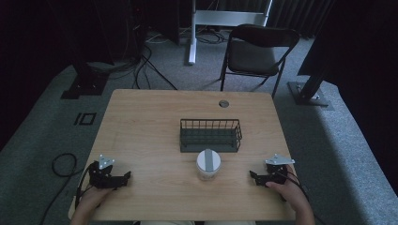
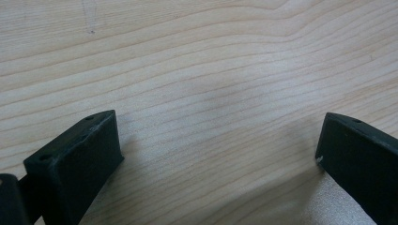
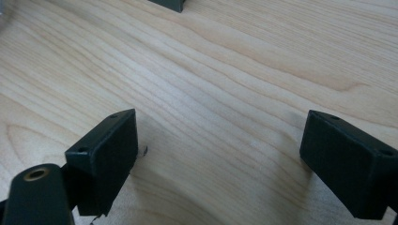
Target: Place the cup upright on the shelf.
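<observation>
Left gripper rests on the wooden table near the front left corner, held by the person's left hand, pointing toward the middle. In the left gripper view its jaws stand wide apart over bare wood, nothing between them. Its cable loops off the table edge onto the carpet.

Middle of the table: a white jar with a grey lid stands upright, between the two grippers and well apart from both. Just behind it, close but whether touching cannot be told, sits a dark wire basket.

Right gripper lies near the front right edge, held by the right hand, pointing left toward the jar. In the right gripper view its jaws are also spread wide, with bare wood between them.

Behind the table a folding chair stands on the carpet.
</observation>
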A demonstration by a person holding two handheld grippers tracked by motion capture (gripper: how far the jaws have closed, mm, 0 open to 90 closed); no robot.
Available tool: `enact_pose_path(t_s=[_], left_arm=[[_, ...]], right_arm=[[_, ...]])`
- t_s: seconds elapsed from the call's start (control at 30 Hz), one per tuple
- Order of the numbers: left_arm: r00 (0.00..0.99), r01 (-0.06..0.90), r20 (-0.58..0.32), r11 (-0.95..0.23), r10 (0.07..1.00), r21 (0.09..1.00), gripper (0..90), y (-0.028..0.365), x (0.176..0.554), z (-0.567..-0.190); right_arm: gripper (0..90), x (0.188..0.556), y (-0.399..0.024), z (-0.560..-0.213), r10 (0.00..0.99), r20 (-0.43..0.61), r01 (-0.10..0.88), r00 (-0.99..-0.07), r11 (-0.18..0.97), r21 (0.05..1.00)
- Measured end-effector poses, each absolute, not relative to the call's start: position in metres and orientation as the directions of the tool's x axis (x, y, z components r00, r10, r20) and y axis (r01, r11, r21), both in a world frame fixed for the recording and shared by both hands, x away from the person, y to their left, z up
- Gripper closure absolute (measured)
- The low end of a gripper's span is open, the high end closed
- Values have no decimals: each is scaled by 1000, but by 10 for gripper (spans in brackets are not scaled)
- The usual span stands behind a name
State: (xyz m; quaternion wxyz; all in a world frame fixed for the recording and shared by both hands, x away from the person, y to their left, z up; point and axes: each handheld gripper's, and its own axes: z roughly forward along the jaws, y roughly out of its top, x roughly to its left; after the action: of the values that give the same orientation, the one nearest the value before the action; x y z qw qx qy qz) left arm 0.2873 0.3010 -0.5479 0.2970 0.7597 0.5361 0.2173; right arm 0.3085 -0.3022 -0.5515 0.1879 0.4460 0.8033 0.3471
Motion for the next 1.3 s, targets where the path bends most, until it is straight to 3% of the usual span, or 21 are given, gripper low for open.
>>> enact_pose_path(t_s=[0.9,1.03,1.3], left_arm=[[332,684,11,-249,943,685,5,301,287,-548],[332,684,11,-249,943,685,5,301,287,-548],[332,684,11,-249,943,685,5,301,287,-548]], right_arm=[[115,302,-304,-551,848,11,591,-529,359,723],[134,301,-301,-549,837,50,573,-545,329,750],[133,303,-295,-540,841,30,555,-540,329,764]])
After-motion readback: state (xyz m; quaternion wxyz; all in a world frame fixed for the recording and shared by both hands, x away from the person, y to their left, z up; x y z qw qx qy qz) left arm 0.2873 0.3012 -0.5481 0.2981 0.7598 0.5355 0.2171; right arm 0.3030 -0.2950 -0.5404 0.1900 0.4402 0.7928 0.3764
